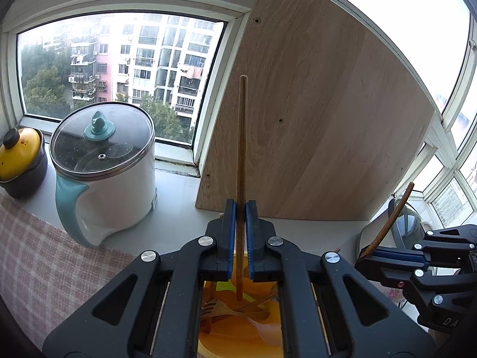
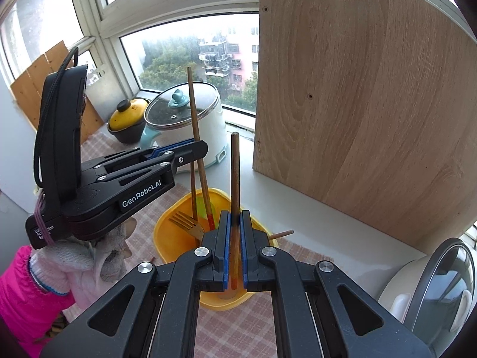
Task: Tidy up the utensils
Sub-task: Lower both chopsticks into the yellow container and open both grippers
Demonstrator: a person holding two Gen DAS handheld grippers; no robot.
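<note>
- Step in hand: the left gripper (image 1: 241,208) is clamping a chopstick (image 1: 241,149) upright, its jaws pressed narrow on the shaft, while the right gripper (image 2: 235,217) is holding a second chopstick (image 2: 235,173) the same way, jaws closed tight on the wood.
- Both chopsticks are hanging with their lower ends inside or just above the yellow bowl (image 2: 167,238), which is sitting on the checked cloth (image 2: 238,328) covering the desk (image 2: 298,208).
- In the bowl, a wooden fork (image 2: 184,223) and a pale spoon (image 1: 265,331) are lying among other utensils; one more stick (image 2: 281,234) is poking over the bowl's far rim.
- Judged stage: the pair seems to be mid-sorting, either being lifted out of the bowl or lowered into it; the pictures alone are not settling which.
- Next move, as a judgement: each hand needs to keep its stick steady and upright, avoid knocking the other gripper just beside it, and release only once the tip is resting where it belongs.
- Hard to make out: the chopsticks' lower tips are disappearing behind the jaws, so contact with the bowl floor cannot be told.
- The bowl's near part is being hidden by the gripper bodies in both views.
- A gloved hand (image 2: 98,256) and pink sleeve (image 2: 26,292) are showing only partly at the left edge of the right wrist view.
- No separate holder for the utensils is appearing anywhere.
</note>
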